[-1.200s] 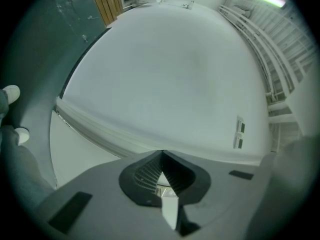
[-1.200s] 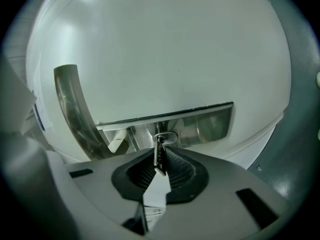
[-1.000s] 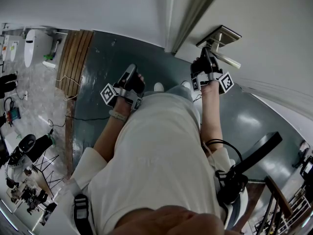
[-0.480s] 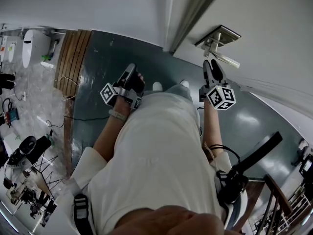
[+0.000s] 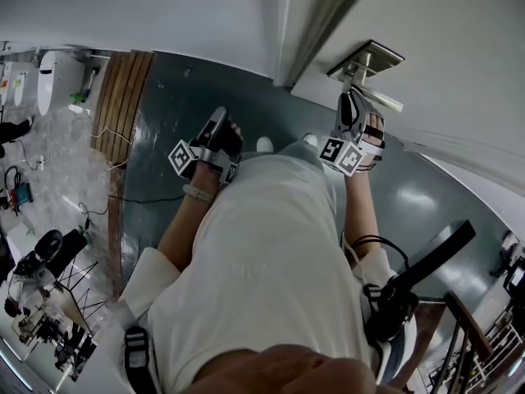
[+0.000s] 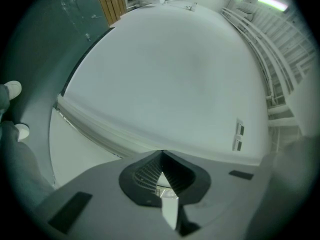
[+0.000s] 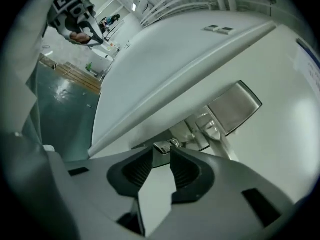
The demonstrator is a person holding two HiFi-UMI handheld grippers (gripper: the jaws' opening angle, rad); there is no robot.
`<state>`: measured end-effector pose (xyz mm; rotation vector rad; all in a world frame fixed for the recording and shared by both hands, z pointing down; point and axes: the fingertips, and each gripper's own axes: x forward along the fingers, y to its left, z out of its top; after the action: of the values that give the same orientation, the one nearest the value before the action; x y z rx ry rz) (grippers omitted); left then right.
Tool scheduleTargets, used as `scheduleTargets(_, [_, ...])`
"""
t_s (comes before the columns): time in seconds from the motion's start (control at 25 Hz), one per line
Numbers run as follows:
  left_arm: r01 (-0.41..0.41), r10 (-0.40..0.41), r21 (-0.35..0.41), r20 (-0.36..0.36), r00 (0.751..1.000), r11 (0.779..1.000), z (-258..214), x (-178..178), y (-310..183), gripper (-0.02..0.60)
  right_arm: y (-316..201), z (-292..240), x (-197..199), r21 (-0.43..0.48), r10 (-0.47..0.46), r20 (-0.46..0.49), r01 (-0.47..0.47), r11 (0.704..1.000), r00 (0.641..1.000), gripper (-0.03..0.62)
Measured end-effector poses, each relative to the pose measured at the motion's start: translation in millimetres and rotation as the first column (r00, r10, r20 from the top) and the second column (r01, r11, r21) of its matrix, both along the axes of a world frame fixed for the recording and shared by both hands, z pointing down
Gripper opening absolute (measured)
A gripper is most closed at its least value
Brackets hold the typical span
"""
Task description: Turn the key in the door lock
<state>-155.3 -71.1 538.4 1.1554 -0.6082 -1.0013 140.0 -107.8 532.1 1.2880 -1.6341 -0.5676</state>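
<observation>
The silver key (image 7: 161,147) sticks out of the door lock just below the brushed-metal handle plate (image 7: 235,106) and its lever (image 7: 216,134). My right gripper (image 7: 161,153) is at the lock, and its jaws have just been closing. The key's flat head now spans the gap between the two tips, and both pads touch it. In the head view the right gripper (image 5: 353,98) sits right under the handle plate (image 5: 367,58) and hides the key. My left gripper (image 5: 220,121) hangs away from the door at the left, shut with nothing in it, and faces a bare white wall (image 6: 170,74).
The white door's edge and frame (image 5: 316,31) run up beside the handle. Below is green floor (image 5: 172,130), with wooden boards (image 5: 123,97) and cluttered gear at the far left. The person's shoes (image 5: 264,145) stand near the door. A black chair (image 5: 410,286) is at lower right.
The right gripper let go of the key, drew back from the lock with jaws wide, rolled its wrist, then returned and closed round the key. The left gripper stayed put.
</observation>
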Motion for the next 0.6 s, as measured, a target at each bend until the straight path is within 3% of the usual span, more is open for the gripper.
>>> scheduleTargets(0.44, [0.002, -0.002, -0.013, -0.003, 1.000, 1.000, 5, -3, 3, 0.008, -25, 8, -4, -0.013, -0.002, -0.221, -0.001, 1.000, 0.975, 0.137])
scheduleTargets(0.6, [-0.001, 0.001, -0.012, -0.005, 1.000, 1.000, 6, -1, 4, 0.008, -36, 9, -6, -0.007, -0.020, -0.249, 0.019, 1.000, 0.968, 0.152])
